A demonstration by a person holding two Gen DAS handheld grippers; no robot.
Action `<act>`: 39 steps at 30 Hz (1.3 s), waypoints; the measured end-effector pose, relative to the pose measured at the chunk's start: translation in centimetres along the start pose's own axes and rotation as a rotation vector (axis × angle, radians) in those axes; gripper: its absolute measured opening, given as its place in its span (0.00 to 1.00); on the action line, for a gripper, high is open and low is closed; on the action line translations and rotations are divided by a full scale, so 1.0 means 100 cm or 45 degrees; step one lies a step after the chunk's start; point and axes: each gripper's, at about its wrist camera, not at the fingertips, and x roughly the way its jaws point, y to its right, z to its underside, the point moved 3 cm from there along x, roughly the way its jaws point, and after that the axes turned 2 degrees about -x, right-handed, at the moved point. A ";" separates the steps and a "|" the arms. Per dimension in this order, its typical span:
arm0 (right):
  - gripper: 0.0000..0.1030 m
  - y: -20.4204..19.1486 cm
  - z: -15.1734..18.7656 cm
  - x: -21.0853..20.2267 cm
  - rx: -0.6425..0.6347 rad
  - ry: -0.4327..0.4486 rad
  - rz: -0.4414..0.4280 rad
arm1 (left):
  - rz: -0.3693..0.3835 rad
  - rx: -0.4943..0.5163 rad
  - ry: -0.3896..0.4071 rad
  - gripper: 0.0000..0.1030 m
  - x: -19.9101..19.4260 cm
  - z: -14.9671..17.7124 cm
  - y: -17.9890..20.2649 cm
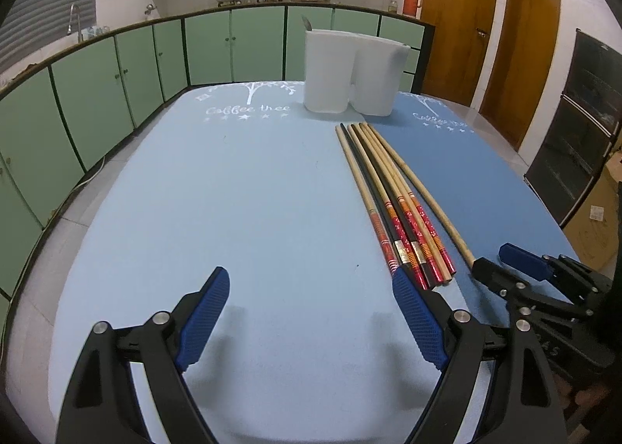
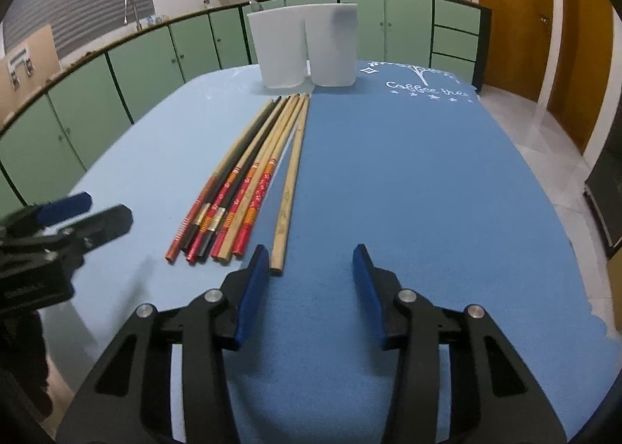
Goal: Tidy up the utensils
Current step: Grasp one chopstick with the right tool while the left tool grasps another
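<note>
Right wrist view: your right gripper (image 2: 311, 261) jaws part-open, empty, plain chopstick (image 2: 289, 187) just outside left pad. Shift left, straddle it. Left gripper (image 1: 307, 290) wide, empty.

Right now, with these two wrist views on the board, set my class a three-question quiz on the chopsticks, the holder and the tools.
1. True or false: the white plastic two-compartment holder stands at the table's far end.
2. Which chopstick lies apart from the bundle of red-patterned chopsticks? A) a black one B) the plain bamboo chopstick
3. What does the right tool hold?

Key: 1 true. 2 B; it lies on the bundle's right side in the right wrist view. 3 Nothing; its blue pads are bare, beside the plain chopstick's near end.
</note>
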 end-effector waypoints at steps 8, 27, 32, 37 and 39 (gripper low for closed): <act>0.11 -0.013 0.001 0.006 -0.063 -0.008 -0.045 | 0.019 0.009 0.004 0.82 -0.002 0.002 0.005; 0.06 0.002 0.003 0.000 -0.002 -0.007 -0.030 | -0.081 0.031 -0.076 0.80 0.022 0.013 0.009; 0.09 0.001 0.003 0.002 -0.007 -0.006 -0.038 | -0.059 0.034 -0.072 0.80 0.022 0.013 0.012; 0.09 0.000 0.004 0.004 -0.015 0.009 -0.038 | -0.052 0.059 -0.058 0.71 0.026 0.012 0.019; 0.09 -0.001 0.004 0.005 -0.019 0.017 -0.039 | -0.038 0.066 -0.047 0.63 0.028 0.010 0.021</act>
